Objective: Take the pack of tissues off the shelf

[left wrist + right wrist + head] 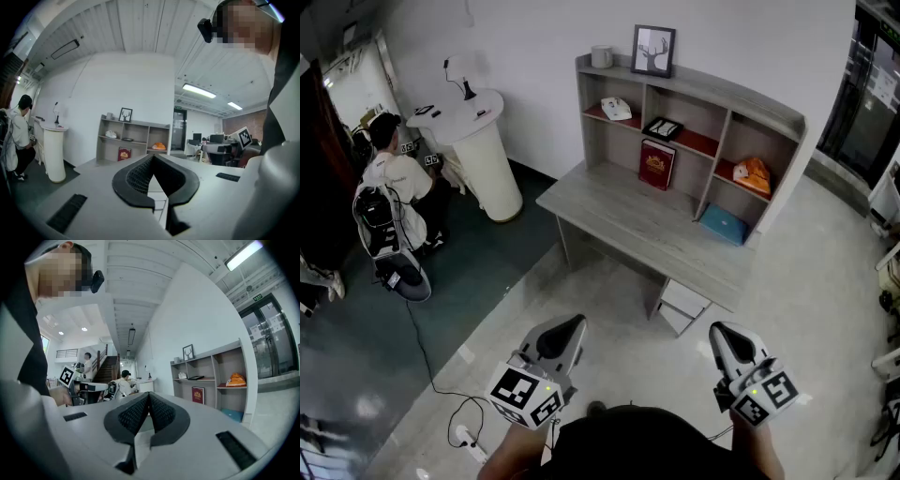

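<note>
— Left tongs [568, 327] and right tongs [724, 336] sit lowest in the head view. Why are they held like that?

— They look carried rather than working. Each pair is pressed together with nothing between, and both point at the worktop [619, 211] across bare floor, well apart from it. Nothing is within reach from there.

— What comes after the floor?

— First the worktop's front edge, with a small drawer unit [682, 305] under its right end. Along the back edge stands the shelf [722, 91].

— And the pack of tissues [616, 109]?

— I take it to be the white soft thing lying alone in the shelf's upper left compartment, though it is too small to be sure. It lies near the front of its board, so a straight reach should meet it.

— Any neighbours to mind?

— A red book [657, 164] stands upright in the middle bay below. An orange thing [753, 175] is in the right compartment, and a flat teal thing [724, 225] lies near the worktop's right rear corner. None of them touches the pack.

— So what next?

— Probably step closer and spread one pair before it enters the compartment. The walls look tight.
</note>
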